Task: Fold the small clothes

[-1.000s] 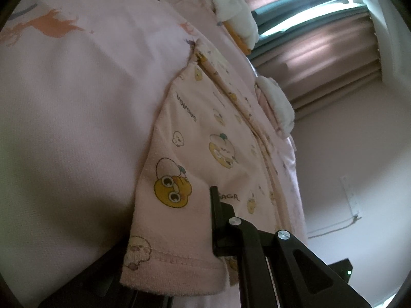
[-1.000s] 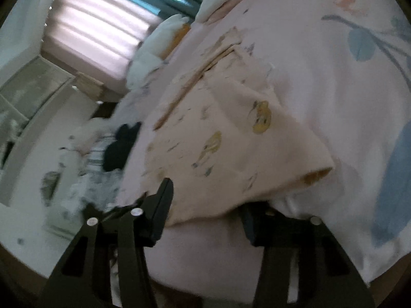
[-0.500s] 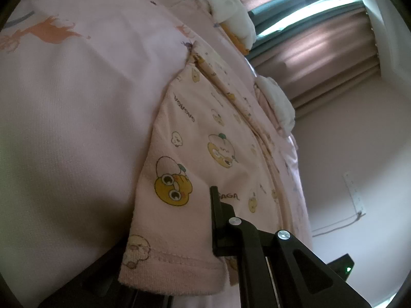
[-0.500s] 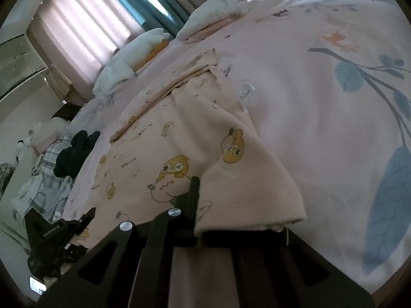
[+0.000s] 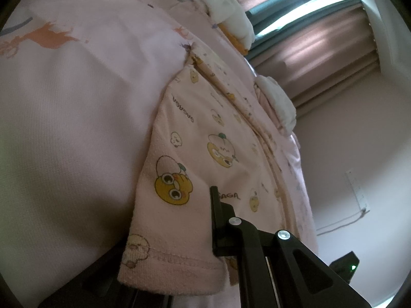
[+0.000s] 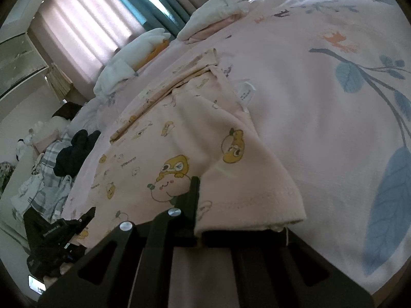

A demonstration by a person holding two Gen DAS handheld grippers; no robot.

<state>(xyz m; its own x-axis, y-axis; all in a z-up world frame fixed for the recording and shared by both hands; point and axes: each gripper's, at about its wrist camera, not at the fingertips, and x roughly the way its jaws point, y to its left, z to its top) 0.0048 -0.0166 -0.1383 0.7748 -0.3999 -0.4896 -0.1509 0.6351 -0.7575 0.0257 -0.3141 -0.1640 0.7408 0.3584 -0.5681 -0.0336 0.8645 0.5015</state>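
1. On bed (image 6: 321, 118), near edge: pink printed garment (image 6: 179, 138) spread flat, both near corners lifted off the sheet.
2. Left gripper (image 5: 205, 251): jaws closed on one hemmed corner. Right gripper (image 6: 218, 220): jaws closed on the opposite hemmed corner.
3. Handling, judged: light, soft, limp knit; prone to sag and crease; not fragile. Best held at stitched hems, both corners level.
4. Surface: soft pink sheet, likely some drag.
5. Room: folded stacks (image 6: 215, 12) beyond, clothes heap (image 6: 74, 151) at left, curtains (image 6: 84, 20) behind.
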